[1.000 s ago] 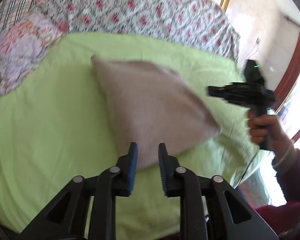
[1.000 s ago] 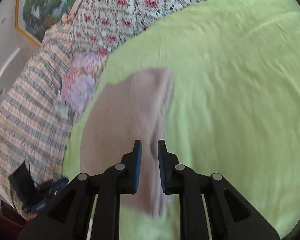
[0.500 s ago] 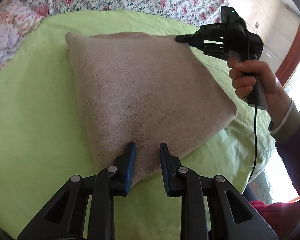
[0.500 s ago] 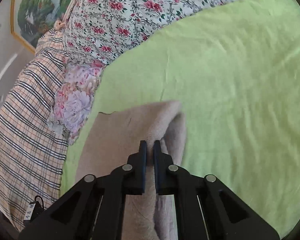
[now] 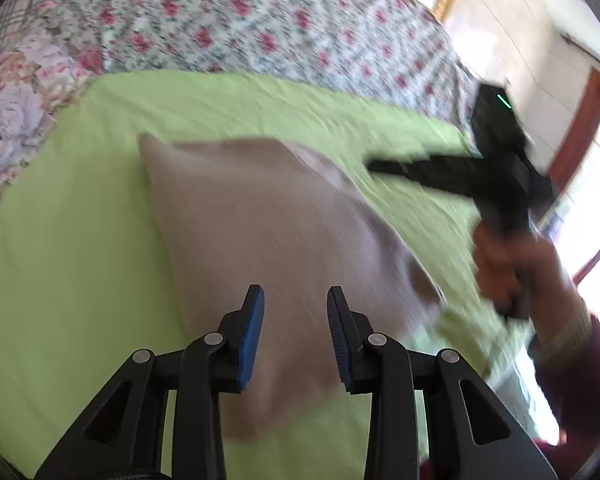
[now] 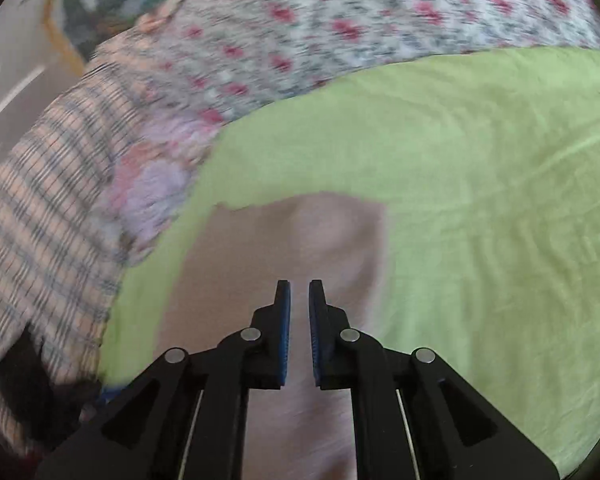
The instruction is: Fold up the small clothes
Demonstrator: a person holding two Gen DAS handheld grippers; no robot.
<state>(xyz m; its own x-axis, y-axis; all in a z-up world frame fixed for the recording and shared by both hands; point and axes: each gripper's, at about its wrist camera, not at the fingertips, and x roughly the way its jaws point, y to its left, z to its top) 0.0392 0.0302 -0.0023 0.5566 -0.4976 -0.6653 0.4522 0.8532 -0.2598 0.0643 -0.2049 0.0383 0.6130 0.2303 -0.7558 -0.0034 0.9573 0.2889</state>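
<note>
A folded beige knit garment (image 5: 268,224) lies flat on the green sheet (image 5: 68,280); it also shows in the right wrist view (image 6: 284,248). My left gripper (image 5: 295,300) is open and empty, raised over the garment's near edge. My right gripper (image 6: 299,292) hovers above the garment, its jaws a small gap apart with nothing between them. In the left wrist view the right gripper (image 5: 384,168) is blurred, held by a hand above the garment's right side.
A floral quilt (image 5: 260,28) and a plaid blanket (image 6: 40,208) border the green sheet at the back and left. A framed picture (image 6: 100,4) hangs behind. The bed's right edge (image 5: 496,344) drops off toward a doorway.
Both grippers have lifted up and back from the garment. The right gripper's jaws, shut half a second ago, now stand slightly apart. The garment stays flat on the sheet.
</note>
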